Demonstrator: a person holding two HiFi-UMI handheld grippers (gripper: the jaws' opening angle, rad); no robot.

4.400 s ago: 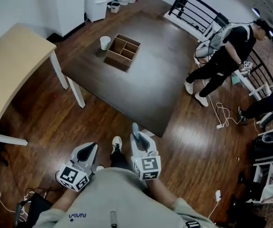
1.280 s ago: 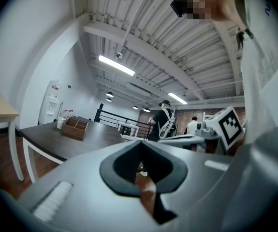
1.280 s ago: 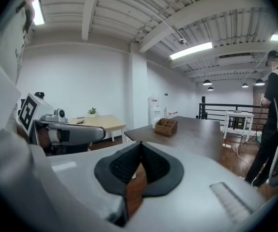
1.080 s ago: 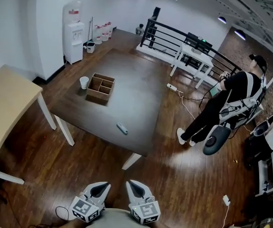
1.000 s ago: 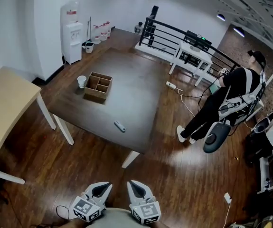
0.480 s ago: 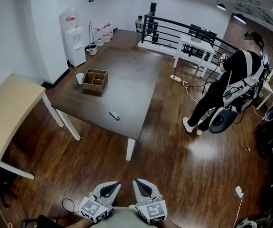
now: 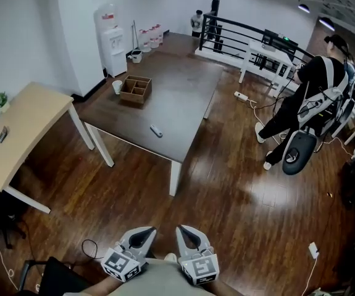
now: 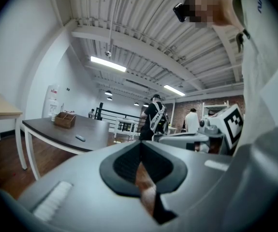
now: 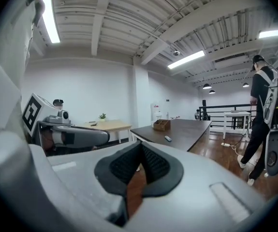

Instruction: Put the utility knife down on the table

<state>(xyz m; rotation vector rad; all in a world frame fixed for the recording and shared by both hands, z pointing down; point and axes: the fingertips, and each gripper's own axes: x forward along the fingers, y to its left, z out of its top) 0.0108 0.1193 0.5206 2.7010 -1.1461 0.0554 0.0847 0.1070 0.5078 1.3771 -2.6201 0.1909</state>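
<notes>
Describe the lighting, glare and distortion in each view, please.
Head view: fisheye bends the walls; ceiling lamps leave pale glare on the wooden floor. Left gripper view: dark round vignette, close fingers blurred, table sharp. Right gripper view: ceiling lamps overexposed, fingers soft.

The knife [image 7: 156,131] lies on the desk [image 7: 186,94], close to its near edge and well apart from the box [image 7: 135,90] at the far left corner. A cup [image 7: 116,86] stands just beside the box, at the desk's left edge. A second desk [image 7: 32,119] stands to the left. A person [image 7: 307,97] stands on the floor [image 7: 239,190] beyond the right edge. The left gripper [image 7: 144,233] and right gripper [image 7: 186,232] sit side by side, well short of the near edge.
</notes>
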